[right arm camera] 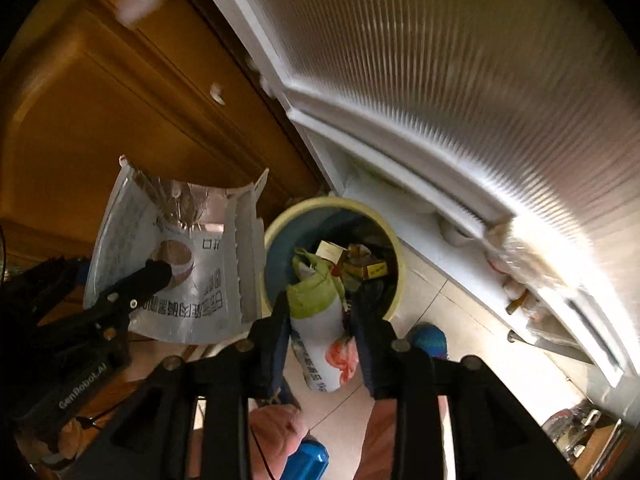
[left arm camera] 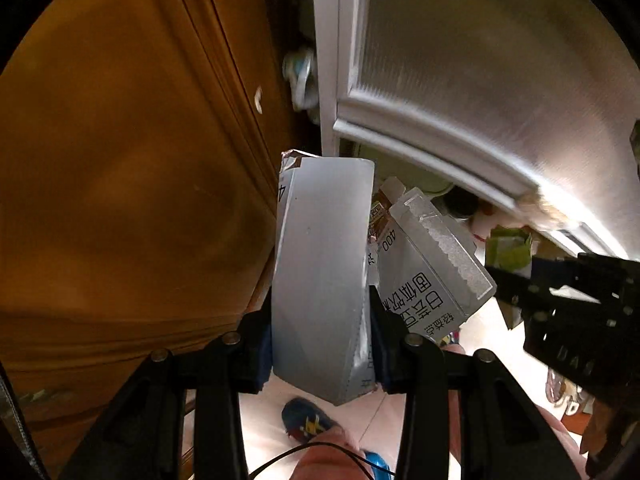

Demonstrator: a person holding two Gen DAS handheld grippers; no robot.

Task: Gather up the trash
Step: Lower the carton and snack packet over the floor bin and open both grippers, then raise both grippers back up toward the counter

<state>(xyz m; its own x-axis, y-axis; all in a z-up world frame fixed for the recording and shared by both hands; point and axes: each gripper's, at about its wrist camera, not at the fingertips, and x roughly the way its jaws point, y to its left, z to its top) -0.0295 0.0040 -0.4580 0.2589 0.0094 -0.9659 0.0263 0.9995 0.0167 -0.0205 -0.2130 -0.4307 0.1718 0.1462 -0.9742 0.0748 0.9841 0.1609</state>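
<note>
My left gripper (left arm camera: 322, 320) is shut on a large silver foil bag (left arm camera: 320, 260). The bag's printed side (left arm camera: 420, 280) fans out to the right. In the right wrist view the same bag (right arm camera: 180, 280) hangs at the left with the left gripper (right arm camera: 156, 276) on it. Between the fingers of my right gripper (right arm camera: 322, 320) sits a white and green packet (right arm camera: 316, 320), with a thin dark gap at the right finger. It hangs over a yellow-rimmed bin (right arm camera: 332, 200) lined in blue. Small boxes (right arm camera: 360, 266) lie inside the bin. The right gripper (left arm camera: 508, 292) also shows at the right of the left wrist view.
A brown wooden cabinet door (right arm camera: 100, 120) stands to the left of the bin. A white door with ribbed glass (right arm camera: 440, 80) stands close behind and to the right. Pale floor tiles (right arm camera: 460, 320) lie below. A person's foot in a blue shoe (left arm camera: 308, 420) rests near the bin.
</note>
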